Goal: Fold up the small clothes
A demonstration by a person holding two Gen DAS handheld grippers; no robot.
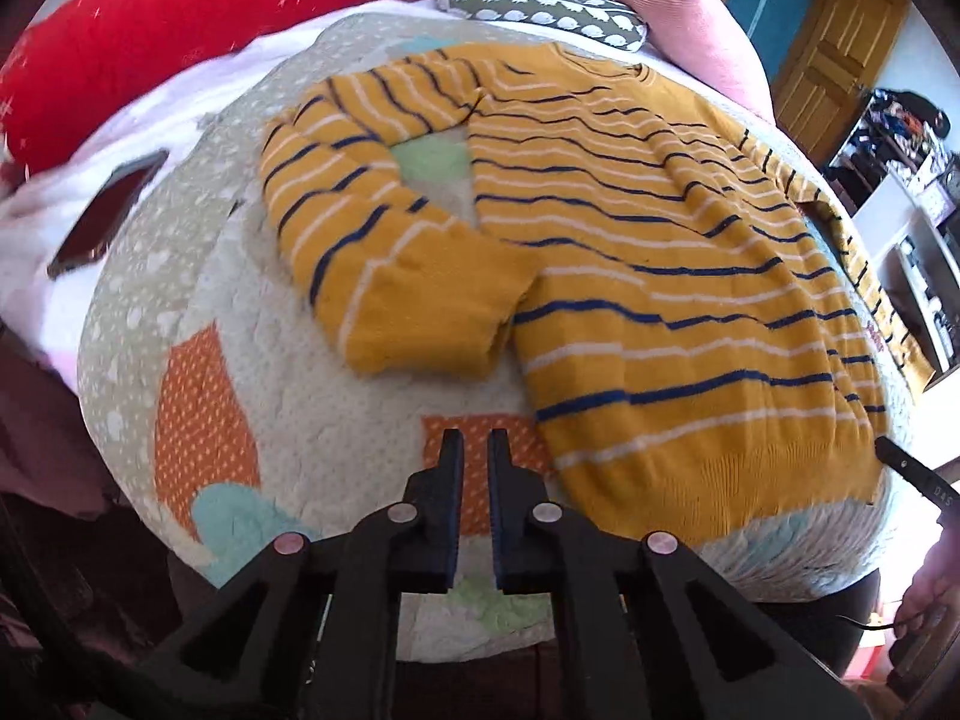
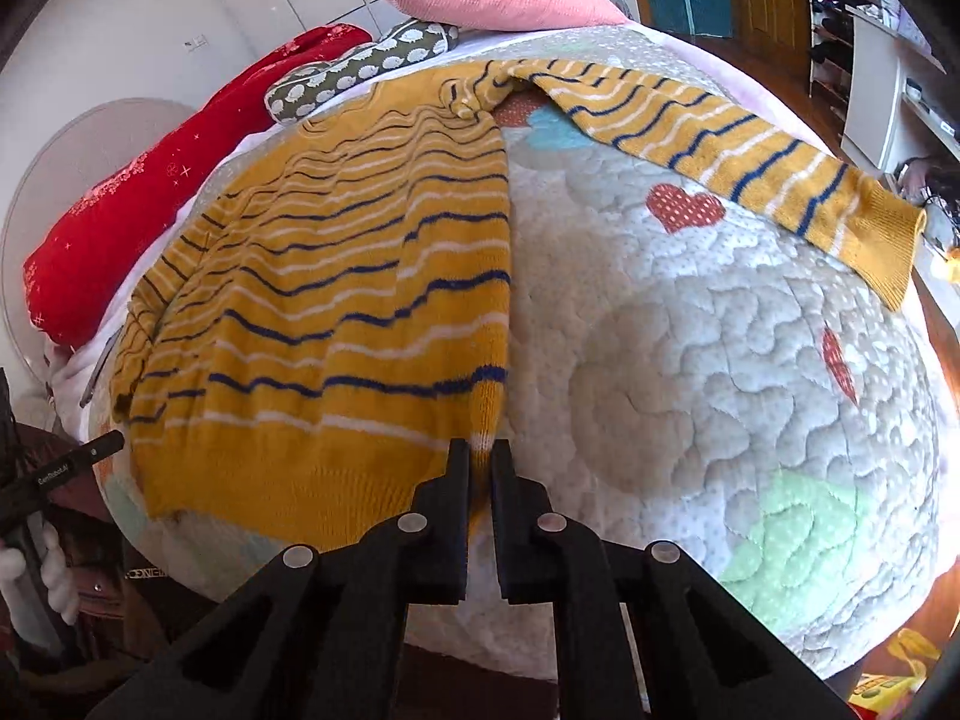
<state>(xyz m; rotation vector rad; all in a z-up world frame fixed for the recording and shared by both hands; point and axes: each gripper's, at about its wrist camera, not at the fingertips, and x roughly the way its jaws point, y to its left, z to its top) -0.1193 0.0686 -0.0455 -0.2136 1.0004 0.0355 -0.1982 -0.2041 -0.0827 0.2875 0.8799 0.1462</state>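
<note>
A mustard yellow sweater with blue and white stripes lies flat on a patchwork quilt. Its left sleeve is bent, with the cuff lying against the body. My left gripper hovers above the quilt just left of the sweater's hem, jaws nearly together and holding nothing. In the right wrist view the sweater fills the left half and its right sleeve stretches out to the right. My right gripper is shut on the hem's bottom right corner.
A red cushion, a spotted green cushion and a pink pillow lie at the far side of the bed. A dark phone rests at the left. Shelves and a wooden door stand at the right.
</note>
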